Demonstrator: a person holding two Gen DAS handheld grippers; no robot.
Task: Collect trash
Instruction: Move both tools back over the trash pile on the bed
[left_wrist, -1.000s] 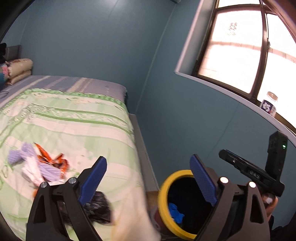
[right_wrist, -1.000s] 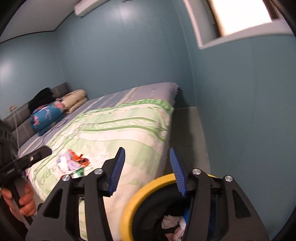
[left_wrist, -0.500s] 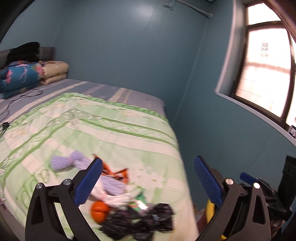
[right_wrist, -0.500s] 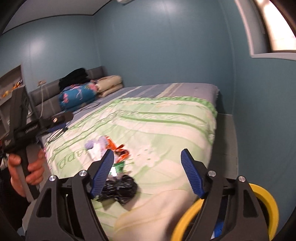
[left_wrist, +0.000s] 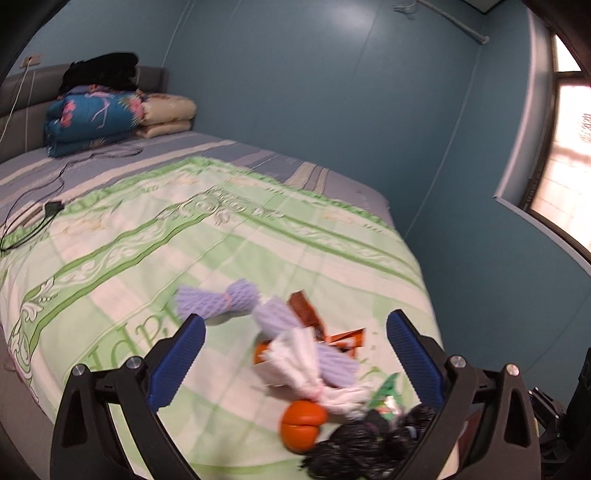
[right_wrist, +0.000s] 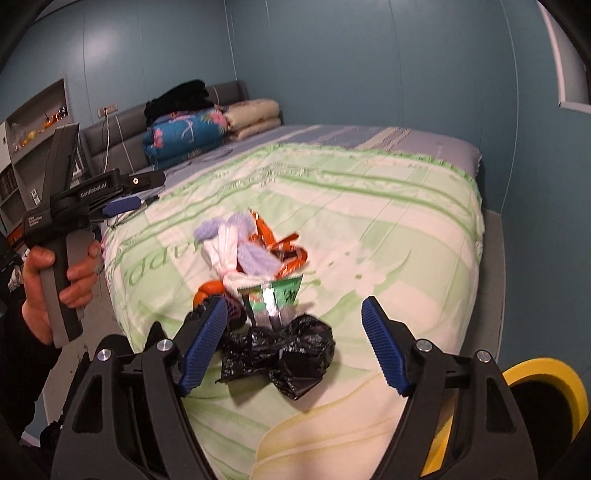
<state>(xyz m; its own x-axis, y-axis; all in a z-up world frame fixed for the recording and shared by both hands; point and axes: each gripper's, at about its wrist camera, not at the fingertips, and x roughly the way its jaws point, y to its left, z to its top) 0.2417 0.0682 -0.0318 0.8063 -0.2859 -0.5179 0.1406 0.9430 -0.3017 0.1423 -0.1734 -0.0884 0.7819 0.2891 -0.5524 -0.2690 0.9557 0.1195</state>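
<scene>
A pile of trash lies near the foot of the green bedspread (left_wrist: 147, 236): purple foam netting (left_wrist: 218, 301), white foam netting (left_wrist: 310, 369), an orange peel (left_wrist: 301, 424), an orange wrapper (left_wrist: 343, 338), a green packet (right_wrist: 277, 293) and a crumpled black plastic bag (right_wrist: 284, 354). My left gripper (left_wrist: 295, 354) is open and empty above the pile. My right gripper (right_wrist: 293, 343) is open and empty, with the black bag between its fingers' line of sight. The yellow-rimmed bin (right_wrist: 546, 398) stands beside the bed at lower right.
Folded blankets (left_wrist: 96, 118) and dark clothing (left_wrist: 99, 70) lie at the headboard. A charger and cable (left_wrist: 44, 214) lie on the bed's left side. A blue wall and a window (left_wrist: 569, 155) are on the right. The left gripper also shows in the right wrist view (right_wrist: 122, 199).
Both grippers have swung from the yellow bin toward the bed and now face the trash pile. The right gripper's jaws opened wider. The trash has not moved.
</scene>
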